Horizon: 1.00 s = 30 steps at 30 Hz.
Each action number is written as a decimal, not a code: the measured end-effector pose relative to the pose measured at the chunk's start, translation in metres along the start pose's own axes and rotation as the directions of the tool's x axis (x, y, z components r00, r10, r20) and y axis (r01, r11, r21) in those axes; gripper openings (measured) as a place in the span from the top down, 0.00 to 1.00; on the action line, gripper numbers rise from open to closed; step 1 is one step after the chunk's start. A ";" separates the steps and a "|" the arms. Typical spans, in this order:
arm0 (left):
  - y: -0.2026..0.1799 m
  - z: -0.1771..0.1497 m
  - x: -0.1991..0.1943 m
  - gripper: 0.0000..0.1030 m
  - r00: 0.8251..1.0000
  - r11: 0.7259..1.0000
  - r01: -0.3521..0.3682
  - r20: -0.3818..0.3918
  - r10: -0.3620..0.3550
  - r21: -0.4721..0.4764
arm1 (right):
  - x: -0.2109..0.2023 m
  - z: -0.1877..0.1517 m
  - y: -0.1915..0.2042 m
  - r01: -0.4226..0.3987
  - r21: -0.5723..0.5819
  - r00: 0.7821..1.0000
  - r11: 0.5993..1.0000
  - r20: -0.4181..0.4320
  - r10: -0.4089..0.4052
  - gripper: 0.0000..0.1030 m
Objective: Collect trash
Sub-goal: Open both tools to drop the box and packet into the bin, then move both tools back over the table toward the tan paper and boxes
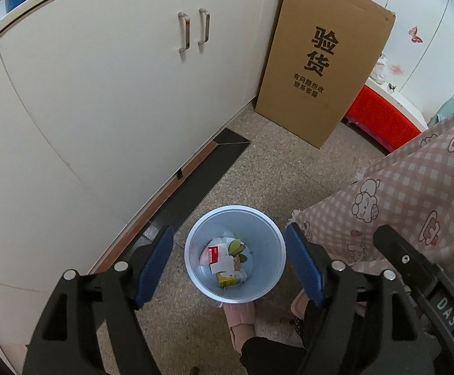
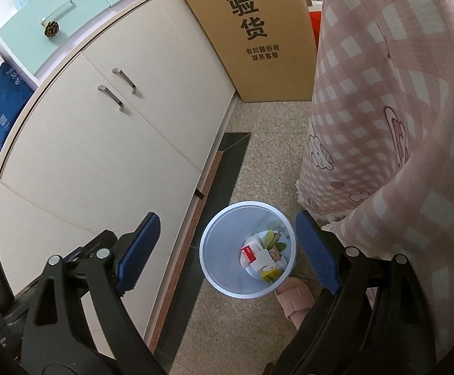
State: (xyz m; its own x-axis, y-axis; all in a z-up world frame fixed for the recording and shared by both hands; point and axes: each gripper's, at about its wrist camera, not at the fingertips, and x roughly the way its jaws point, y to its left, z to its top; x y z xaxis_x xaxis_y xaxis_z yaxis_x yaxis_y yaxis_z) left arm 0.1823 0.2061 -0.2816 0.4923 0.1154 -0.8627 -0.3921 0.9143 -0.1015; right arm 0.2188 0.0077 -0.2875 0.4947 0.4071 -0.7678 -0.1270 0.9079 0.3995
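Note:
A round pale blue trash bin (image 1: 267,250) stands on the speckled floor beside the cabinet. At its bottom lies trash (image 1: 224,259): a red-and-white packet, green leaves and a yellow carton. My left gripper (image 1: 229,231) hangs open above the bin, a blue pad on either side of its rim and nothing between them. In the right wrist view the same bin (image 2: 220,250) and its trash (image 2: 264,259) show. My right gripper (image 2: 227,218) is also above it, wide open and not holding anything.
A cream cabinet (image 1: 102,109) with two metal handles runs along the left. A tall cardboard box (image 1: 324,62) leans at its far end. Pink checked cloth (image 1: 414,193) hangs on the right. A person's foot in a pink slipper (image 1: 239,318) touches the bin's near side.

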 end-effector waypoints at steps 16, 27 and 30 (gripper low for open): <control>-0.003 0.007 -0.115 0.24 0.974 0.995 0.087 0.213 -0.074 -0.051 | -0.138 0.014 0.023 -0.020 -0.157 0.963 0.987 0.264 0.061 0.14; -0.138 0.014 -0.162 0.22 0.927 0.956 0.237 0.253 -0.276 0.175 | -0.251 0.041 -0.137 0.019 0.101 0.893 0.995 0.446 -0.062 0.14; -0.174 0.012 -0.165 0.22 0.917 0.935 0.263 0.238 -0.318 0.237 | -0.265 0.041 -0.176 0.044 0.151 0.883 0.988 0.456 -0.109 0.16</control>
State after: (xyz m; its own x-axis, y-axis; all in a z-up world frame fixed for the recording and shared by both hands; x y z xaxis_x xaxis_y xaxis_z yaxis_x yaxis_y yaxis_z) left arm 0.1785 0.0322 -0.1157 0.7618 -0.0926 -0.6411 -0.0531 0.9775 -0.2044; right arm 0.1454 -0.2640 -0.1340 0.8426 0.2150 -0.4937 0.0263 0.8993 0.4366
